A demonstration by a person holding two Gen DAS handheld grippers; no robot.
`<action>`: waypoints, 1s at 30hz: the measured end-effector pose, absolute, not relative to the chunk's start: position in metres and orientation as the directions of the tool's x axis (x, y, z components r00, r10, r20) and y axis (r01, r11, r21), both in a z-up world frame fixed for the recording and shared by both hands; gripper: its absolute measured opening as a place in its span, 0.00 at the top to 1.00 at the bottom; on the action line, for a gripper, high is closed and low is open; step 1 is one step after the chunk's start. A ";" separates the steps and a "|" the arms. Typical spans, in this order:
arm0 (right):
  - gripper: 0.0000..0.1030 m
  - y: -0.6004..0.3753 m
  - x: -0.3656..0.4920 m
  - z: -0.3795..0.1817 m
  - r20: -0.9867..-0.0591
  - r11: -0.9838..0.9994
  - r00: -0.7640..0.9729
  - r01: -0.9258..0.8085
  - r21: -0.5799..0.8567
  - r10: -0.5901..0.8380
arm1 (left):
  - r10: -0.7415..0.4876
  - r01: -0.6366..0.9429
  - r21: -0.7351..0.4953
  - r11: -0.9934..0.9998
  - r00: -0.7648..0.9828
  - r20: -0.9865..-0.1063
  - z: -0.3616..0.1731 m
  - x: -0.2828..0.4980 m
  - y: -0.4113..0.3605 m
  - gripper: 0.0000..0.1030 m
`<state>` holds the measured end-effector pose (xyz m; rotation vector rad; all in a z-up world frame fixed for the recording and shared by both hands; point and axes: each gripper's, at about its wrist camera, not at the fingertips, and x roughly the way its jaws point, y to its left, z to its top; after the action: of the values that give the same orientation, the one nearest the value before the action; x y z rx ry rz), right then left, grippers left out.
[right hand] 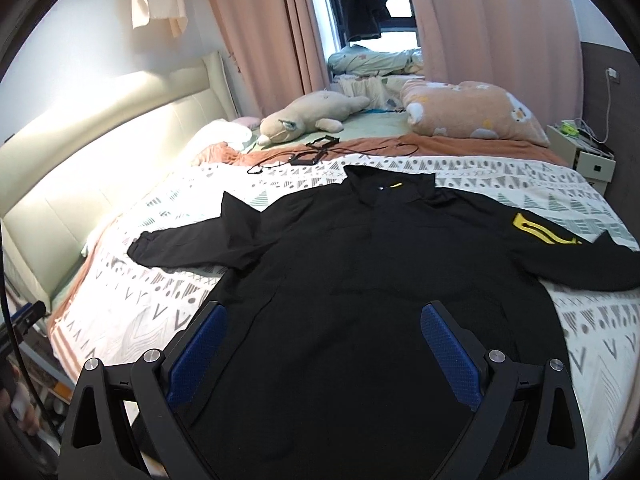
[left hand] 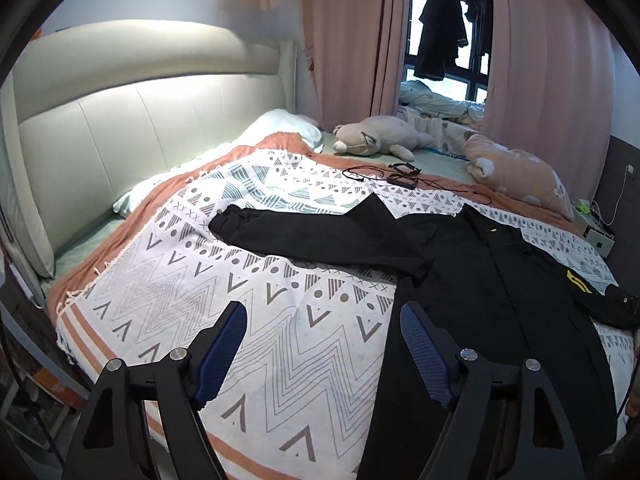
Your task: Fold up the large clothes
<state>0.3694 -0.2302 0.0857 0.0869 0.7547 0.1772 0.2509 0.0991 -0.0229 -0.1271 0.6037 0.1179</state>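
Covering most of the bed (right hand: 60,208), a white blanket (left hand: 256,320) with grey zigzags and triangles lay spread out flat, and everything else was placed around a big black jacket (right hand: 360,272) on top of it.

That black jacket lay face up on the blanket, with its collar (right hand: 390,186) pointing away toward the window and its bottom edge nearest the cameras. One sleeve (left hand: 320,240) stretched out to the side toward the pale padded headboard (left hand: 132,112). On the other sleeve, a yellow patch (right hand: 540,230) showed near the shoulder.

Beyond the jacket's collar hung long pink curtains (left hand: 348,40), and between them dark clothes (left hand: 440,24) hung in front of the window. Past the collar on the far side of the bed sat a pink pillow (right hand: 472,114) with little pictures on it. Next to it, also beyond the jacket, lay a soft toy animal (right hand: 308,118). A thin black cable (left hand: 384,174) lay between the toy and the jacket's collar.

Right over the jacket's lower front, the right gripper (right hand: 322,316) had its blue pads (right hand: 450,354) spread wide apart, with nothing pinched between them. Beside the jacket's side edge, over the blanket, the left gripper (left hand: 322,316) was also spread apart and held nothing.
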 end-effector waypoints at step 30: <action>0.24 -0.162 0.585 -0.034 -0.802 0.984 0.579 -0.162 0.068 0.151 | 0.105 -0.414 -0.241 0.878 0.657 -0.747 -0.110 0.497 0.270 0.55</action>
<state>0.5846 -0.1622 -0.0345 -0.0133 0.9361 0.1829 0.4974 0.2700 -0.1101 -0.4144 0.8052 0.3039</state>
